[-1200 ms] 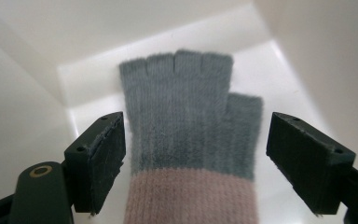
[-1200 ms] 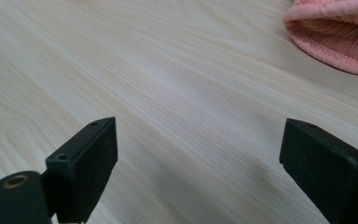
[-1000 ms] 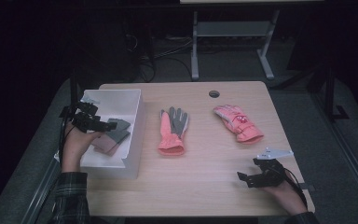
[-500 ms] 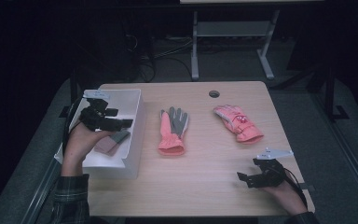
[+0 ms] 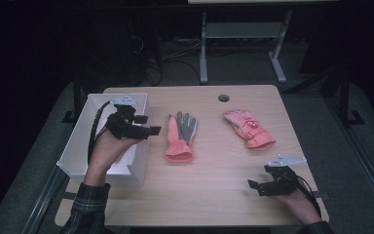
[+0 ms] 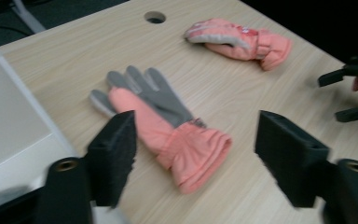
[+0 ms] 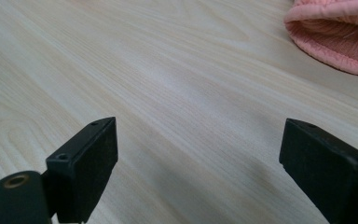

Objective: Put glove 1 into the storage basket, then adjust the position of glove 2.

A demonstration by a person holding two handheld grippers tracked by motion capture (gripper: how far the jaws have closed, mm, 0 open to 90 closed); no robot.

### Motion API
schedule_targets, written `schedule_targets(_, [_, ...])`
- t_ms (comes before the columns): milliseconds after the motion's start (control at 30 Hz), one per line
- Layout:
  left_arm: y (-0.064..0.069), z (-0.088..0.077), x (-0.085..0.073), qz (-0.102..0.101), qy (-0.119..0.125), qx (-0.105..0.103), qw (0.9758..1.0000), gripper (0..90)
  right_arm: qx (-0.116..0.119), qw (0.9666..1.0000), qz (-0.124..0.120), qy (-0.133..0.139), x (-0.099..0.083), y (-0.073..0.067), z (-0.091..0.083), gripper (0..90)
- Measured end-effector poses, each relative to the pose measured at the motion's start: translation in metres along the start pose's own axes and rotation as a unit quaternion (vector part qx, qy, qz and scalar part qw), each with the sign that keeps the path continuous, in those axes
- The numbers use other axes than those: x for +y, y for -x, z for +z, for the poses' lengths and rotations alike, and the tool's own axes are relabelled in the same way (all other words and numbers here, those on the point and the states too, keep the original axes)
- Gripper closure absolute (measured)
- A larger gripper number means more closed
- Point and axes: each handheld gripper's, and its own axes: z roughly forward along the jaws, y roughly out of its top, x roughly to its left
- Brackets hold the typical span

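Two gloves lie on the wooden counter (image 5: 214,190). The left gripper (image 5: 148,130) hangs above the white bin (image 5: 78,146), jaws spread wide and holding nothing, pointing toward the pink-and-grey glove (image 5: 180,136) that lies just ahead of it on the counter, grey palm up, pink cuff toward the person. In the left gripper view this glove (image 6: 163,123) sits between and beyond the jaws. The right gripper (image 5: 255,187) rests low at the counter's near edge, jaws likewise parted and empty. The pink glove (image 5: 249,128) lies well beyond it, its cuff (image 7: 335,37) showing ahead of the right jaw.
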Motion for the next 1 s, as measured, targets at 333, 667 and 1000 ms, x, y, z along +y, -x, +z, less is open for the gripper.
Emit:
schedule_targets(333, [0.032, 0.034, 0.015, 0.041, -0.03, -0.027, 0.9984, 73.3, 0.002, 1.0, 0.0, -0.003, 0.001, -0.003, 0.0, 11.3])
schedule_targets(667, [0.045, 0.087, 0.02, 0.054, -0.071, -0.003, 0.996, 89.6, 0.008, 0.9999, -0.011, 0.0, 0.002, -0.005, 0.0, 11.4])
schedule_targets(1000, [0.026, 0.137, 0.014, 0.032, -0.093, 0.029, 0.9947, 89.7, 0.011, 0.9999, -0.012, 0.0, 0.001, -0.005, 0.0, 11.5])
